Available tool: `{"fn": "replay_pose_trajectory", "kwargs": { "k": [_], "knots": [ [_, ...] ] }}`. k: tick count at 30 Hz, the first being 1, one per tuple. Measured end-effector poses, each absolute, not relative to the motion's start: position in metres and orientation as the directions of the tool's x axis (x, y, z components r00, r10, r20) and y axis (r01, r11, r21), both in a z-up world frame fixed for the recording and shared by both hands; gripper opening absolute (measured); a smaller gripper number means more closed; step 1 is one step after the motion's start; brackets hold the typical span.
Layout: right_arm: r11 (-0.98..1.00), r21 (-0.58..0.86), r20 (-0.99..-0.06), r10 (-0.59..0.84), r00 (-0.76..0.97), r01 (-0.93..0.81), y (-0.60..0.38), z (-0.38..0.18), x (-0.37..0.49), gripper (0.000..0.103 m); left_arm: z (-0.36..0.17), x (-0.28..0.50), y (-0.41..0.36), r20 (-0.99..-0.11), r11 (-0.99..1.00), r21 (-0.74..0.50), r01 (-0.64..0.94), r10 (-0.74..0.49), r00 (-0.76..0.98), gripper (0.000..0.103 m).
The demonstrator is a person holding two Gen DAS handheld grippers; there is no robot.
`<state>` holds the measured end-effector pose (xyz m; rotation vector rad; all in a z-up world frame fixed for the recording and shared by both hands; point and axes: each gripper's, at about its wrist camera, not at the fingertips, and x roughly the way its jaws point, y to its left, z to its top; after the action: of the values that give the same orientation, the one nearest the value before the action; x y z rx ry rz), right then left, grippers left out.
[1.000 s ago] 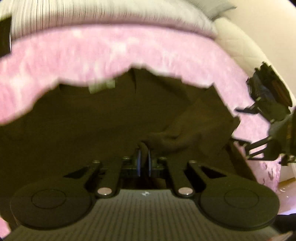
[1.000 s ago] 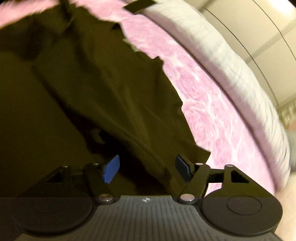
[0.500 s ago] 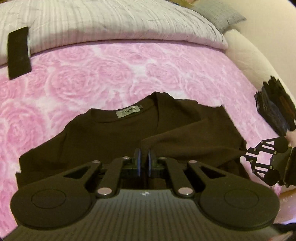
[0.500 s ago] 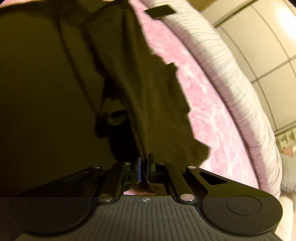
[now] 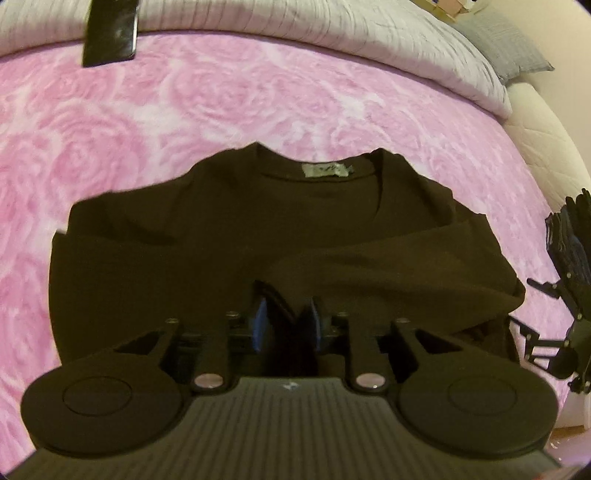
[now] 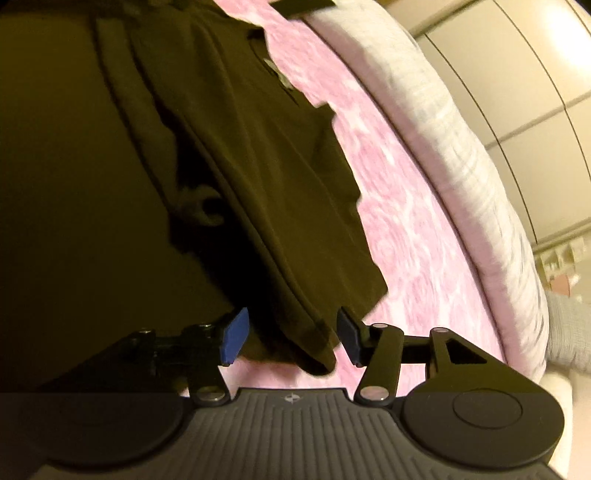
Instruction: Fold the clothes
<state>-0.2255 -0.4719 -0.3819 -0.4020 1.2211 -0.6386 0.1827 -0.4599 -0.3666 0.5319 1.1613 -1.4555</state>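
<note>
While both tongs, left [image 5: 286,325] and right [image 6: 291,338], gape empty, the shirt [image 5: 258,229] lies amid bare pink blanket [image 5: 221,99].

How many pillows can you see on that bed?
1. A grey pillow lies at the far right corner of the bed, beyond the white quilt; the right wrist view shows it at the right edge. Others may be out of view.

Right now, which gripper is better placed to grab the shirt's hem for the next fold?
Right. The right gripper has open jaws straddling the dark shirt hem corner. The left gripper, jaws parted, points at mid-fabric, with no edge between them.
</note>
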Motion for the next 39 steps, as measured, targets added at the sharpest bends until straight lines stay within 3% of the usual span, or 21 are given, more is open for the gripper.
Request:
{"fn": "replay_pose_trajectory", "kwargs": {
  "k": [7,9,11,13,17,25,27,29,31,36,39],
  "knots": [
    [0.798,-0.542,-0.771,-0.597,0.222,0.261,-0.513,-0.379,-0.237,0.051,-0.380,0.175,-0.464,-0.849,0.093,-0.354,0.931,-0.449,-0.278,0.023],
    [0.824,-0.506,-0.794,-0.560,0.235,0.256,-0.526,-0.379,-0.238,0.040,-0.387,0.172,-0.470,-0.856,0.082,-0.358,0.930,-0.426,-0.292,0.022],
    [0.845,-0.468,-0.824,-0.524,0.216,0.260,-0.538,-0.381,-0.240,0.015,-0.391,0.169,-0.475,-0.864,0.084,-0.349,0.933,-0.413,-0.286,0.011],
    [0.833,-0.453,-0.827,-0.526,0.200,0.317,-0.543,-0.377,-0.245,0.001,-0.391,0.168,-0.478,-0.866,0.094,-0.345,0.934,-0.415,-0.279,0.001],
    [0.817,-0.362,-0.847,-0.490,0.208,0.448,-0.539,-0.365,-0.256,0.001,-0.379,0.173,-0.476,-0.858,0.127,-0.320,0.939,-0.459,-0.230,0.001],
    [0.825,-0.271,-0.874,-0.427,0.232,0.496,-0.521,-0.358,-0.256,0.002,-0.357,0.176,-0.474,-0.871,0.119,-0.269,0.956,-0.454,-0.189,0.001],
    [0.823,-0.278,-0.885,-0.420,0.201,0.495,-0.519,-0.360,-0.256,0.007,-0.358,0.175,-0.474,-0.871,0.126,-0.272,0.954,-0.453,-0.189,0.001],
    [0.827,-0.288,-0.903,-0.403,0.151,0.483,-0.520,-0.363,-0.253,0.020,-0.359,0.175,-0.473,-0.870,0.136,-0.280,0.950,-0.455,-0.192,0.001],
    [0.816,-0.317,-0.899,-0.421,0.121,0.483,-0.522,-0.357,-0.253,0.020,-0.359,0.175,-0.471,-0.866,0.145,-0.295,0.944,-0.458,-0.200,0.001],
    [0.760,-0.267,-0.853,-0.472,0.221,0.593,-0.529,-0.310,-0.248,0.032,-0.359,0.177,-0.462,-0.856,0.162,-0.334,0.928,-0.464,-0.228,0.001],
    [0.785,-0.231,-0.819,-0.476,0.320,0.574,-0.520,-0.291,-0.222,0.038,-0.354,0.176,-0.458,-0.845,0.170,-0.354,0.920,-0.480,-0.236,0.001]
  ]
}}
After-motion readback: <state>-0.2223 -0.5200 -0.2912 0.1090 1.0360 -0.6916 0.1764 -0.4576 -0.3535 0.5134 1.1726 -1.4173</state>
